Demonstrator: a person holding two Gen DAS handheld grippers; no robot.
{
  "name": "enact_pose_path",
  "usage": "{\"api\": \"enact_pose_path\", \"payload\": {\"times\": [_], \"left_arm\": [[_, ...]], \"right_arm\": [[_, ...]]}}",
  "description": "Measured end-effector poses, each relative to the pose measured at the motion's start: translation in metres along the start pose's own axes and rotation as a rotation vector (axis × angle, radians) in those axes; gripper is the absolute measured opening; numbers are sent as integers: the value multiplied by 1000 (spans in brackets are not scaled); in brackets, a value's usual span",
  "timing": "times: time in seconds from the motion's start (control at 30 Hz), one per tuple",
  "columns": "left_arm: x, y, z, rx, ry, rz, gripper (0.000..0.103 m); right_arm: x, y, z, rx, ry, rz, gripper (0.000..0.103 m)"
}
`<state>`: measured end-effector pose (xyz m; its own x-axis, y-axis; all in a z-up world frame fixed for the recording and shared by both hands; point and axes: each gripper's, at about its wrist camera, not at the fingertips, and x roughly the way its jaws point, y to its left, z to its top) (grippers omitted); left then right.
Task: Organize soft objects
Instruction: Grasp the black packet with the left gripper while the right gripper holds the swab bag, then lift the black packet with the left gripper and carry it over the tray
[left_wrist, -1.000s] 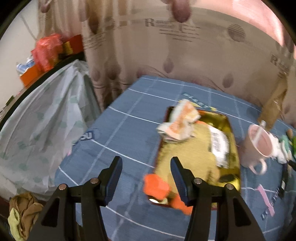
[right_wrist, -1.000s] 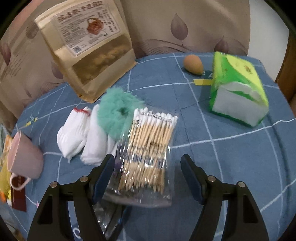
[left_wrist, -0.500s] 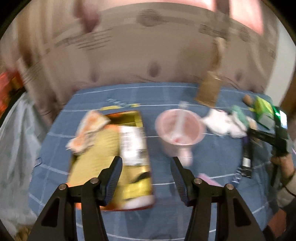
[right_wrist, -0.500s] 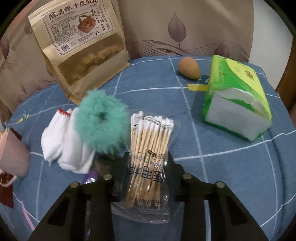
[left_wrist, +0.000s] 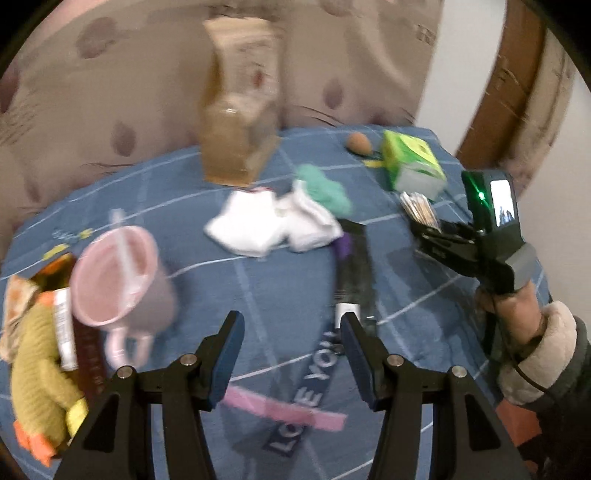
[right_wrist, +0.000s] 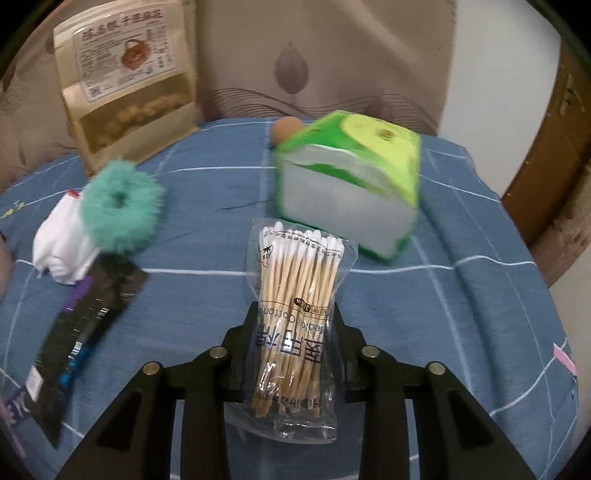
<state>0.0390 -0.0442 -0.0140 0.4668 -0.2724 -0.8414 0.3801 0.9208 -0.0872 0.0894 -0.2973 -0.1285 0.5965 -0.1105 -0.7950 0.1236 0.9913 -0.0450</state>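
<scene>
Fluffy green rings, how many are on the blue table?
1. The fluffy green ring lies on the white socks, in front of the brown snack bag. Another could hide outside these views.

Left of the left jaws, the yellow plush (left_wrist: 35, 354) is cut by the frame edge, and the tube (left_wrist: 62, 332) on it is too blurred to read. Beyond them, the pouch (left_wrist: 240, 110) is smeared. Behind the right jaws, the tissue pack (right_wrist: 351, 192) hides most of the egg (right_wrist: 286, 127); the jaws cover the swab bag's (right_wrist: 295, 295) sides.
</scene>
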Motion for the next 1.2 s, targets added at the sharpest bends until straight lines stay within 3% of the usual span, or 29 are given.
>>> {"api": "enact_pose_path", "payload": {"times": [0.33,0.7,0.93,0.97,1.0,1.2], "left_arm": [[54,-50,12,74,90,-130,55],[112,-72,20,97,182,-106,56],[138,-72,33,91,166,-56,55],[139,-73,35,90,167,-55,53],[140,-73,36,87,165,-52,44],[136,-72,34,95,150,-57,36]], "right_arm": [[3,-10,-1,48,-3,46,30],[4,-11,-2,56,-4,61,31],[4,-10,-1,58,-4,66,32],[4,-10,-2,58,-4,67,32],[4,-11,-1,58,-4,68,32],[3,-10,-2,59,-4,68,32]]}}
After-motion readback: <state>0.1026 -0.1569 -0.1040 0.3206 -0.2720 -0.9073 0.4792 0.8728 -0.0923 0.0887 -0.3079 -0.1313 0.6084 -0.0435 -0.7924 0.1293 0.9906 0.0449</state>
